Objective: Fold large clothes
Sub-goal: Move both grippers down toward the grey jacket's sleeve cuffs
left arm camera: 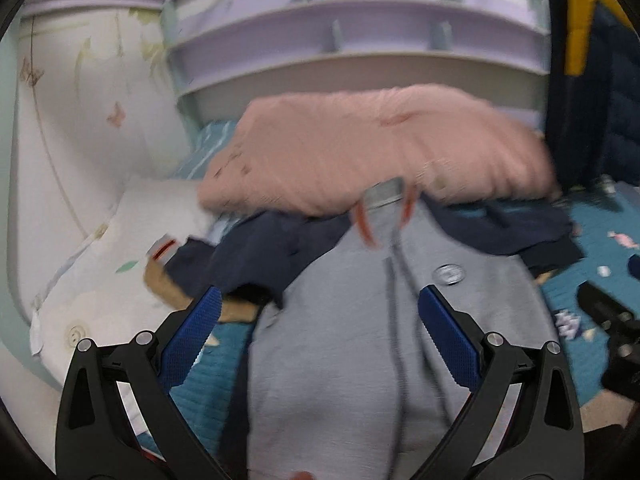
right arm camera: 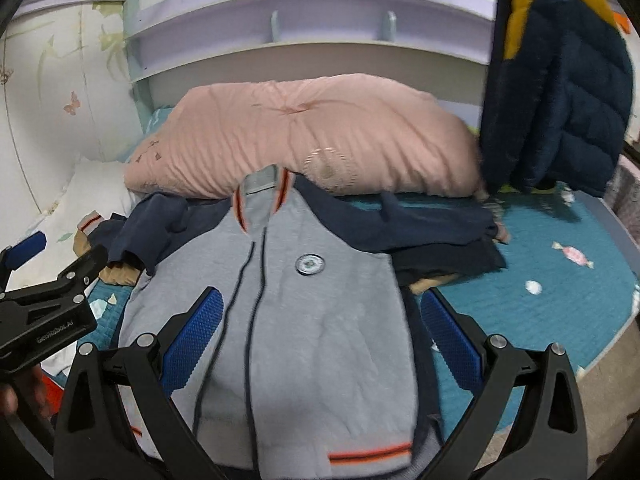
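Teal bedding (right arm camera: 560,300) spreads under everything, with lavender shelves (right arm camera: 320,28) behind. Against them lies a pink pillow (right arm camera: 304,136), and a navy puffer coat (right arm camera: 560,92) hangs to its right. Below the pillow my grey jacket (right arm camera: 320,320) lies flat, front up, navy sleeves spread sideways. My right tongs (right arm camera: 322,336) and left tongs (left arm camera: 318,340) both gape wide over it — gripping nothing

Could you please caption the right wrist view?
Open right gripper poised over grey jacket on teal bedspread, pink pillow behind.

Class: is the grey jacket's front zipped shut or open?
Shut: the grey jacket lies front-up, both panels meeting along the centre seam to its collar.
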Motion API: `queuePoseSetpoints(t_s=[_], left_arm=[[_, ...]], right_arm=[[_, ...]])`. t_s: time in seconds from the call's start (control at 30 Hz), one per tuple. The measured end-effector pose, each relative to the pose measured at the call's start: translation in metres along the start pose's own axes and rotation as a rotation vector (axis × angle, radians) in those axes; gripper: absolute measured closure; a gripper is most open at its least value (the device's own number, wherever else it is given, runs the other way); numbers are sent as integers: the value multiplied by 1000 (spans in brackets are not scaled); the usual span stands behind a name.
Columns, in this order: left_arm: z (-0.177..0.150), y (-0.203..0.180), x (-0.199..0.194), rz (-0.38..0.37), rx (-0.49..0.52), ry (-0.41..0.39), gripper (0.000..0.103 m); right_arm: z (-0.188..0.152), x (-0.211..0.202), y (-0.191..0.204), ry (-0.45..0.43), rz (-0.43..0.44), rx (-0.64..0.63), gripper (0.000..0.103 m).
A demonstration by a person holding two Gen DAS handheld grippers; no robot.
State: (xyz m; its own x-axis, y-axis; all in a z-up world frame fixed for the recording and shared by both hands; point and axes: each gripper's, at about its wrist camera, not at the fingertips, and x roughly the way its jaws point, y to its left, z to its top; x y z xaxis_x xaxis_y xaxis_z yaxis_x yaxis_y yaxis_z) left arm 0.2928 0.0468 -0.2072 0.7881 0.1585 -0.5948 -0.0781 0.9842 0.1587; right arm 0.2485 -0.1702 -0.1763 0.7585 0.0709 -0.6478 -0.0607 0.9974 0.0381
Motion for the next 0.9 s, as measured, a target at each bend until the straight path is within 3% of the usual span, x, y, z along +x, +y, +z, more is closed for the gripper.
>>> queuePoseSetpoints(t_s=[0.13,0.33,0.57,0.77,0.9], left_arm=[[-6,49,53,-53,-106,111,5],[-19,120,114,-59,-245,180,5],[-22,210,175,-38,-338,202,5],[-20,285,228,-131,-567,221,5],[-20,305,255,-164,-629,222,5]], right_arm=[[9,38,21,11,28,-25,7],[12,89,53,68,78,-65,7],[11,143,89,113,117,-131,7],[3,174,113,168,150,-134,7],[-3,187,122,194,157,-148,7]])
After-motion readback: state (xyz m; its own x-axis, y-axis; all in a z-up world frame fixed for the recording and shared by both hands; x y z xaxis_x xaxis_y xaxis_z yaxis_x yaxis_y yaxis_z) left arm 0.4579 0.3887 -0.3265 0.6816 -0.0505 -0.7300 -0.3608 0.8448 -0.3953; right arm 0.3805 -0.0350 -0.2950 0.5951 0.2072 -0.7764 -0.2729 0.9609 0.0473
